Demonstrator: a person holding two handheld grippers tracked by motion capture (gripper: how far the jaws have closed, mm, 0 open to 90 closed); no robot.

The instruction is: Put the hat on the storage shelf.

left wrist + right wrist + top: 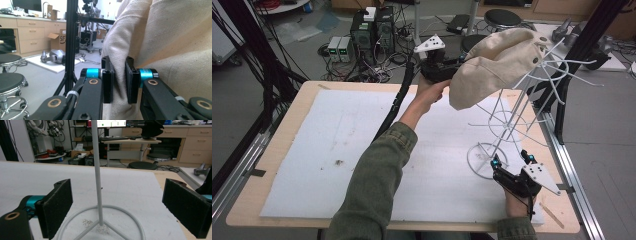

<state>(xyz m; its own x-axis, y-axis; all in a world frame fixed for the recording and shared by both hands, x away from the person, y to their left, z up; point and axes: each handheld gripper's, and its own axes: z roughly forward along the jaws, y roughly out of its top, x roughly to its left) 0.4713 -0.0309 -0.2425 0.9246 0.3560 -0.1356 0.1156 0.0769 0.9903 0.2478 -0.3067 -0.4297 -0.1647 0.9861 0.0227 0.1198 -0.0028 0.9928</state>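
1. Cream cloth cap [494, 62] hangs high over the far right part of the worktop [277, 150], draped on the top prongs of a white wire stand [512, 117].
2. In the high view the stand leans, with its ring base [482, 161] on the white foam sheet [337, 150] and its upper arms reaching out past the worktop's right edge.
3. The left gripper [447, 67] is raised at the far edge of the worktop, against the cap's left side, with the person's left hand [428, 95] and green sleeve [377, 185] stretched up to it.
4. In the left gripper view the cap [175, 37] takes up the right half, and a fold of its cloth [119, 75] runs down between the two black fingers [108, 82]; they stand narrow, pinching that fold from both sides.
5. The right gripper [511, 161] sits low at the near right of the worktop, just beside the stand's ring base, held by the right hand [517, 202].
6. In the right gripper view its padded fingers [57, 205] are spread wide, with the stand's upright rod [97, 170] rising between them and touching neither; the ring base [130, 215] lies on the foam below.
7. Stools [502, 17], cables and computer boxes [372, 30] stand on the floor beyond the worktop.
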